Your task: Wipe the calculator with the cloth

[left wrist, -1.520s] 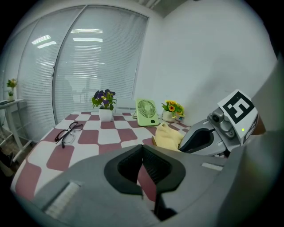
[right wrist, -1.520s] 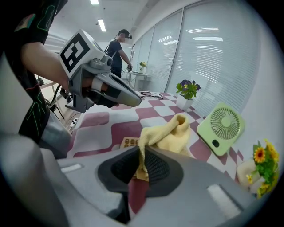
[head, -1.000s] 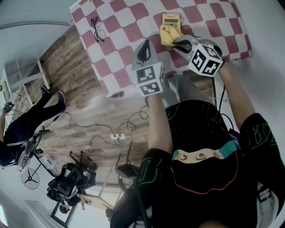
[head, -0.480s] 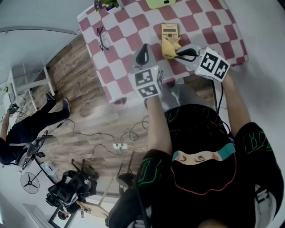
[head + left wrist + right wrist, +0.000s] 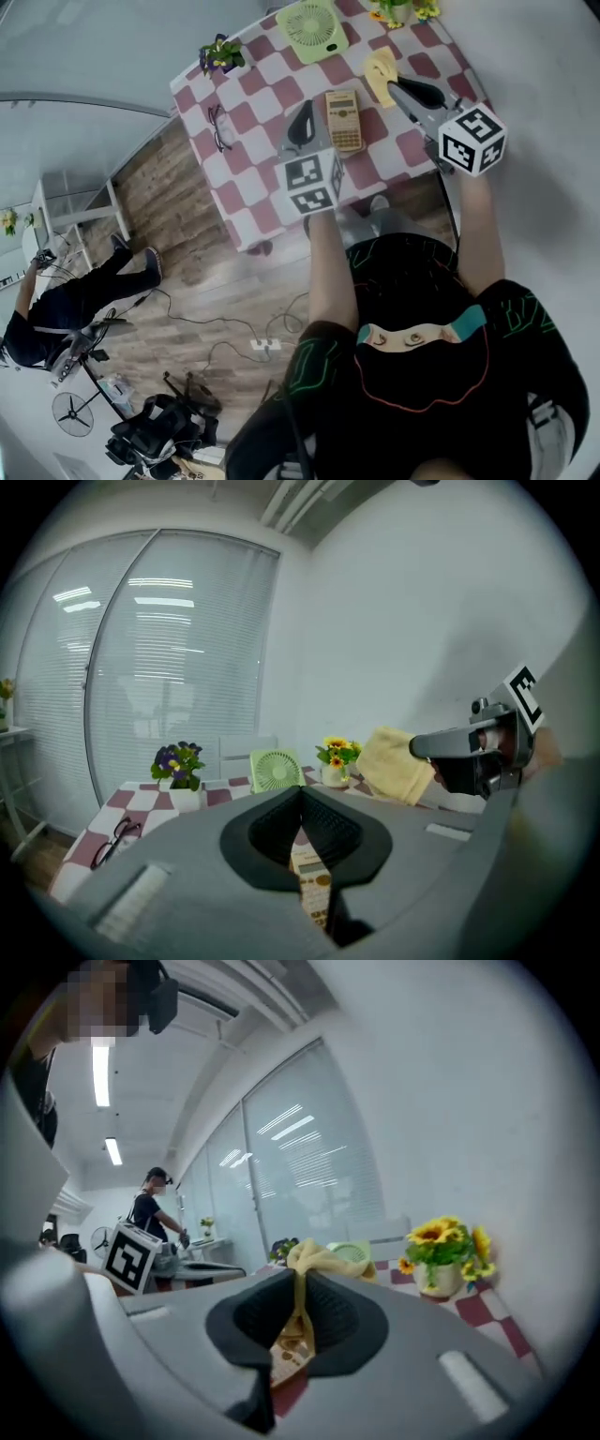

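A tan calculator (image 5: 343,120) lies flat on the red-and-white checked table (image 5: 253,192). My right gripper (image 5: 396,84) is shut on a yellow cloth (image 5: 381,69) and holds it up, just right of the calculator's far end. In the right gripper view the cloth (image 5: 313,1258) bunches above the pinched jaws of the right gripper (image 5: 298,1290), with the calculator (image 5: 292,1355) below. My left gripper (image 5: 302,110) hangs shut and empty just left of the calculator. The left gripper view shows the calculator (image 5: 314,885) past the left gripper's (image 5: 302,806) shut jaws, and the cloth (image 5: 394,765) to the right.
A green desk fan (image 5: 312,19), a purple flower pot (image 5: 221,54) and a sunflower pot (image 5: 398,9) stand along the table's far side. Black glasses (image 5: 219,127) lie at the left. Cables and a power strip (image 5: 263,345) lie on the wooden floor. A person (image 5: 150,1209) stands in the background.
The cloth has come off the calculator's near end; my right gripper carried it up and to the right. The calculator is now uncovered. The head view now takes in more of the table.
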The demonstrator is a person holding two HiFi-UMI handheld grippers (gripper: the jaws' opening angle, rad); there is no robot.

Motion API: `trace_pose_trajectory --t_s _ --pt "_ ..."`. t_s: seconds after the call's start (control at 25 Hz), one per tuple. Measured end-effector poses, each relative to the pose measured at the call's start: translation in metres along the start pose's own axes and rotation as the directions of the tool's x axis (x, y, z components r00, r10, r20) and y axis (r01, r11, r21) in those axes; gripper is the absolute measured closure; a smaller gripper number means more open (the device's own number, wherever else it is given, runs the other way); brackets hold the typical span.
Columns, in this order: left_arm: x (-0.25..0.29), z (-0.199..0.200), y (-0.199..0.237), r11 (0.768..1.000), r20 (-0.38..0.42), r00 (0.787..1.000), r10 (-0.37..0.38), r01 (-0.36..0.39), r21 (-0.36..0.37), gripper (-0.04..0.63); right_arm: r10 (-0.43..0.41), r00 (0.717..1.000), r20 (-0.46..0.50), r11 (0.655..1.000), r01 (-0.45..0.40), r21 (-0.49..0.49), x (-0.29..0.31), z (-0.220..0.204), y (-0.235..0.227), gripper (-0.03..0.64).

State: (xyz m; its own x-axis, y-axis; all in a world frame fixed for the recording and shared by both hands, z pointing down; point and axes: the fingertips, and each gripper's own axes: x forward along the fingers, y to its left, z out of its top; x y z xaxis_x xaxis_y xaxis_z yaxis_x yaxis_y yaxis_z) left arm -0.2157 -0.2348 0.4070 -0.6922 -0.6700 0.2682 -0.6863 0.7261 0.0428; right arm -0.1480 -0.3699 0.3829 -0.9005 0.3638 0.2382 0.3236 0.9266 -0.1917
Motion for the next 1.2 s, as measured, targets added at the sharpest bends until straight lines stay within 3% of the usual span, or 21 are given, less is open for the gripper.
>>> trace_pose_trajectory --t_s 0.2,0.32,0.76,1.2 --pt "0.010 0.037 -0.010 0.999 0.072 0.997 -0.029 0.027 0.032 0.585 -0.208 0.976 0.070 0.978 0.207 0.025 -0.017 0.030 -0.045 0.580" --pt "0.014 0.056 -0.008 0.998 0.090 0.995 -0.034 0.029 0.049 0.584 -0.272 0.951 0.148 0.962 0.274 0.007 -0.022 0.053 -0.057 0.580" --pt "0.029 0.113 0.017 0.998 0.235 0.972 0.020 -0.035 0.057 0.584 -0.284 0.924 0.257 0.950 0.307 -0.056 -0.009 0.106 -0.077 0.580" --pt "0.044 0.135 0.027 0.997 0.266 0.963 0.033 -0.050 0.058 0.584 -0.258 0.921 0.291 0.949 0.298 -0.102 0.007 0.127 -0.087 0.579"
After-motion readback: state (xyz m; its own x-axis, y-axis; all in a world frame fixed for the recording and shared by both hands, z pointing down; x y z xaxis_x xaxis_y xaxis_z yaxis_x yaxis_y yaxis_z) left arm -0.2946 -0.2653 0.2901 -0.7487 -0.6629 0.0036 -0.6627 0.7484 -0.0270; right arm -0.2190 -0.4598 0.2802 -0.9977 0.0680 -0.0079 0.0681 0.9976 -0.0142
